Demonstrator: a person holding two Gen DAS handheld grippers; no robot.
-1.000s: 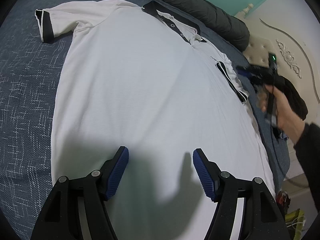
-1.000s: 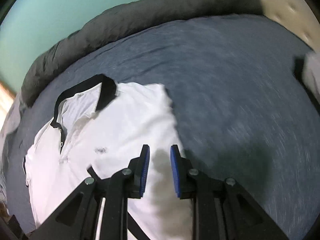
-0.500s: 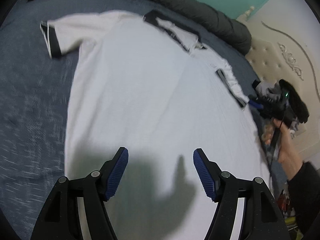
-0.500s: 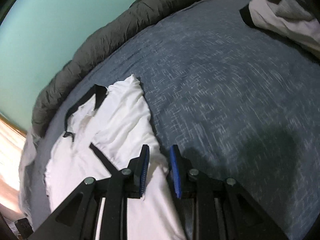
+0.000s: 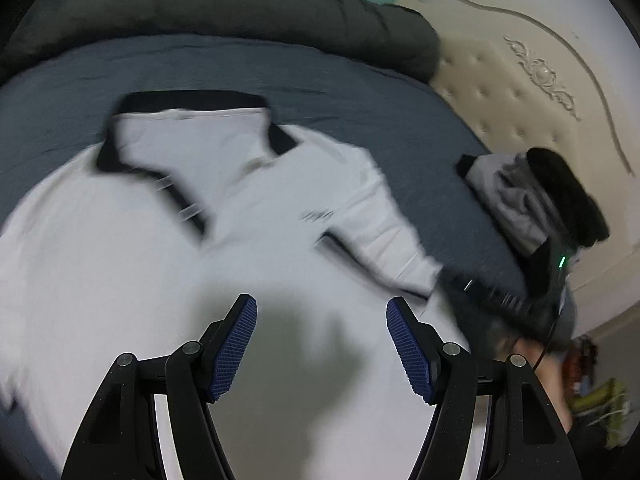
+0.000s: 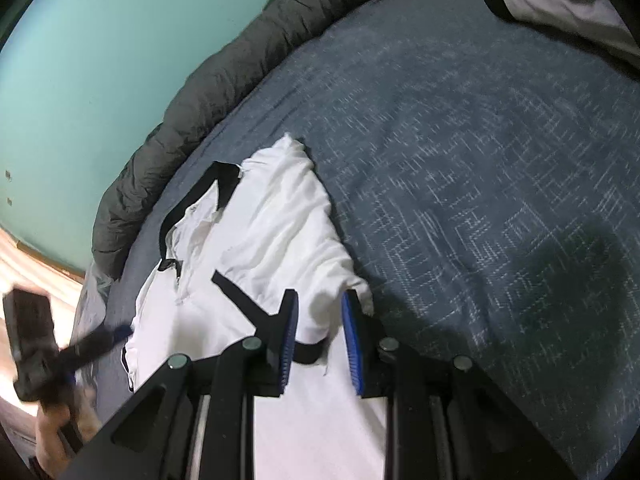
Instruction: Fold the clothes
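A white polo shirt (image 5: 168, 240) with black collar and black sleeve trim lies face up on the blue bedspread (image 5: 328, 92). Its right sleeve (image 5: 384, 236) is folded in over the chest. My left gripper (image 5: 322, 344) is open and empty above the shirt's body. My right gripper (image 6: 320, 332) is partly open, its blue pads either side of the bunched sleeve fabric (image 6: 324, 308) without pinching it. The right gripper also shows blurred in the left wrist view (image 5: 500, 296). The left gripper shows blurred in the right wrist view (image 6: 72, 352).
A rolled dark grey duvet (image 5: 240, 12) lies along the far side by a teal wall (image 6: 100, 40). A pile of grey and black clothes (image 5: 536, 196) sits near the cream tufted headboard (image 5: 508, 100). Bare bedspread (image 6: 500, 160) lies right of the shirt.
The left gripper has swung up toward the collar. The right gripper's jaws have opened wider around the folded-in sleeve. The sleeve now lies over the chest.
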